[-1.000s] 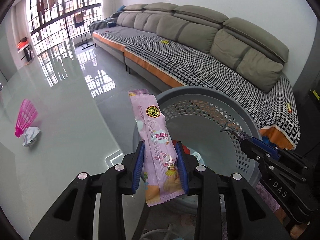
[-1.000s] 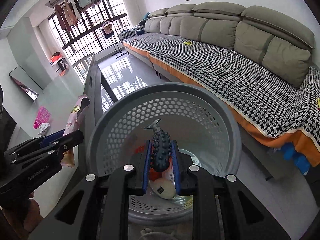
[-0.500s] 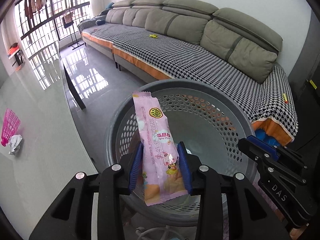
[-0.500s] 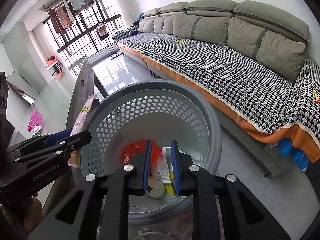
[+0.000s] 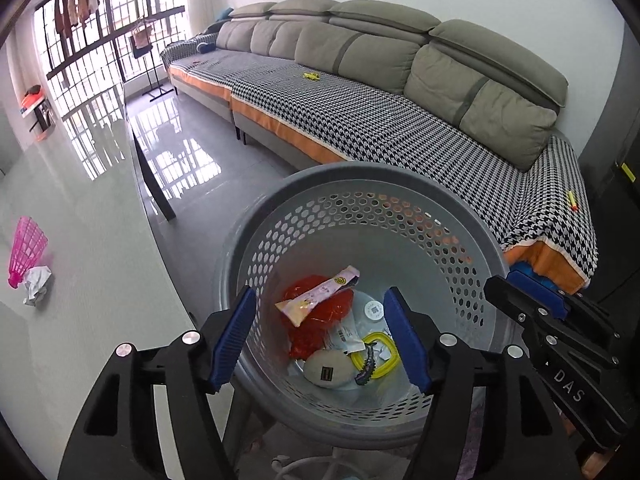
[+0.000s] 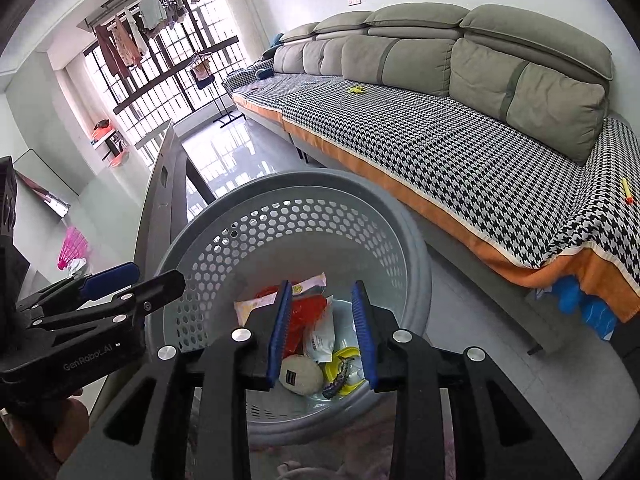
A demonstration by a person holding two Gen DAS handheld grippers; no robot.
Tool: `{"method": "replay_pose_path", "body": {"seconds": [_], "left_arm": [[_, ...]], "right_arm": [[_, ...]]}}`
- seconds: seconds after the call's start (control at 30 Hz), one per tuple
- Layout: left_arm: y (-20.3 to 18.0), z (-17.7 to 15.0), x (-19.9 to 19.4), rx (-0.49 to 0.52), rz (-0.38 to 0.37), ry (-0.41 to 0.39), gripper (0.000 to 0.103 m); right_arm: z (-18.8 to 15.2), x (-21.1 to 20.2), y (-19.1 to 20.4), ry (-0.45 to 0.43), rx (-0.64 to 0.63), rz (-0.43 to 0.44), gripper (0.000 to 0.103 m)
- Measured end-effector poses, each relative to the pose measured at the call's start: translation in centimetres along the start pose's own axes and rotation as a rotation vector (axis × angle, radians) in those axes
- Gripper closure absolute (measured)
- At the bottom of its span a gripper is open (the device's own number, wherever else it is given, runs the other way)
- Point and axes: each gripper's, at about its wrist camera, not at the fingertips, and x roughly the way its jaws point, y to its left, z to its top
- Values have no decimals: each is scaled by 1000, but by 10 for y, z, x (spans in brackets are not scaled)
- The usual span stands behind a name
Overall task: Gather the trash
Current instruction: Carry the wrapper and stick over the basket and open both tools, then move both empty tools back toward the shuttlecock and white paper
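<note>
The pink snack wrapper (image 5: 318,295) now lies in the grey perforated basket (image 5: 360,184), straight below and ahead of my left gripper (image 5: 320,338), resting across a crumpled red bag (image 5: 320,316). My left jaws have just been opening and stand wide with nothing between them. The dark spiky toy (image 6: 338,380) sits at the basket's bottom under my right gripper (image 6: 322,334), beside a yellow ring (image 6: 340,360) and a pale round pouch (image 6: 300,374). The right jaws have just been opening too; they stand moderately apart and empty.

What is left of the trash, as far as I can see, is a crumpled white paper (image 5: 37,284) on the glossy bench (image 5: 80,360), well off to the left of my left gripper, lying against a pink mesh piece (image 5: 26,248). I judge both to be very light. The paper should be soft and crush easily, so I would pinch it across its bulk and close fully. The pink piece looks like thin, springy plastic and may slip on that slick surface; I would take it by its narrow end, gently, so it neither skids away nor cracks.

Beyond the basket runs the long sofa (image 5: 400,128) with a small yellow thing (image 5: 311,76) on its seat, too small to identify.
</note>
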Motion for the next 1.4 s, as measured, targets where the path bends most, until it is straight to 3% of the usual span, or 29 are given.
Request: {"method": "replay_pose_path", "body": {"seconds": [0.43, 0.7, 1.4], "left_arm": [[14, -3, -18, -36, 31, -57, 14], [44, -3, -35, -91, 60, -94, 12], [189, -43, -90, -313, 279, -148, 9]], "right_arm": [[-1, -10, 12, -18, -15, -11, 62], [0, -11, 31, -26, -36, 10, 55], [17, 6, 174, -25, -251, 194, 47]]}}
